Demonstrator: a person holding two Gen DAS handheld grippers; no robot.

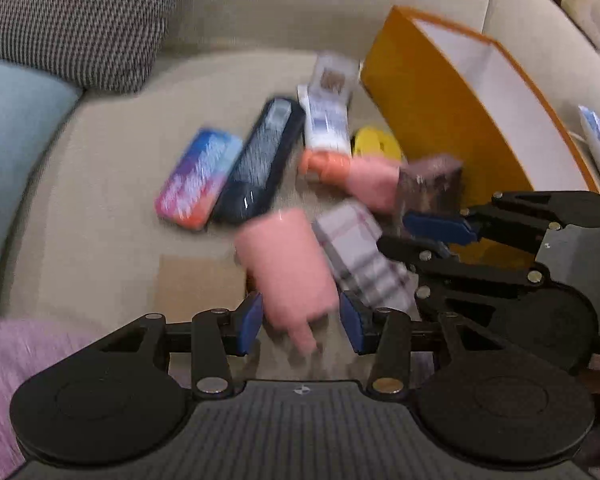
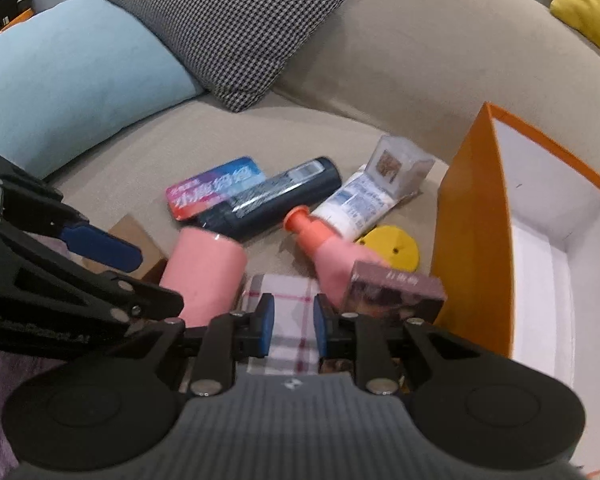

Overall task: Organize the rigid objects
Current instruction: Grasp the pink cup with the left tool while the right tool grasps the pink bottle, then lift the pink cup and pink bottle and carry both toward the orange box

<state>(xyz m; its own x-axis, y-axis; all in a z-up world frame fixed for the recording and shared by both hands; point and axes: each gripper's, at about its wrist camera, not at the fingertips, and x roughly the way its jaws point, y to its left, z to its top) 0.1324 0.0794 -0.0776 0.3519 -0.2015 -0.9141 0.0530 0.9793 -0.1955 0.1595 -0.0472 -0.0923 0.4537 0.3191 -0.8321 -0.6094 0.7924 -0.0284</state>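
Right wrist view: your right gripper [image 2: 293,318] is clamped on the plaid box [image 2: 288,312], beside the orange box [image 2: 472,216] on the sofa [image 2: 380,80].
Your left gripper [image 1: 300,322] straddles the pink cylinder [image 1: 288,260], jaws half wide; blur hides whether the pads touch. Dark bottle [image 2: 272,200] label is unreadable; the pink bottle [image 2: 328,248] is half covered by a brown carton [image 2: 396,292].

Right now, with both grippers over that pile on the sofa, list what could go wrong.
1. The right gripper pinches the plaid box, which is wedged between the pink cylinder and the brown box; lifting may drag either one.
2. The pink pump bottle leans on that pile and could roll.
3. The left gripper straddles the pink cylinder close beside the right gripper, so they may collide.
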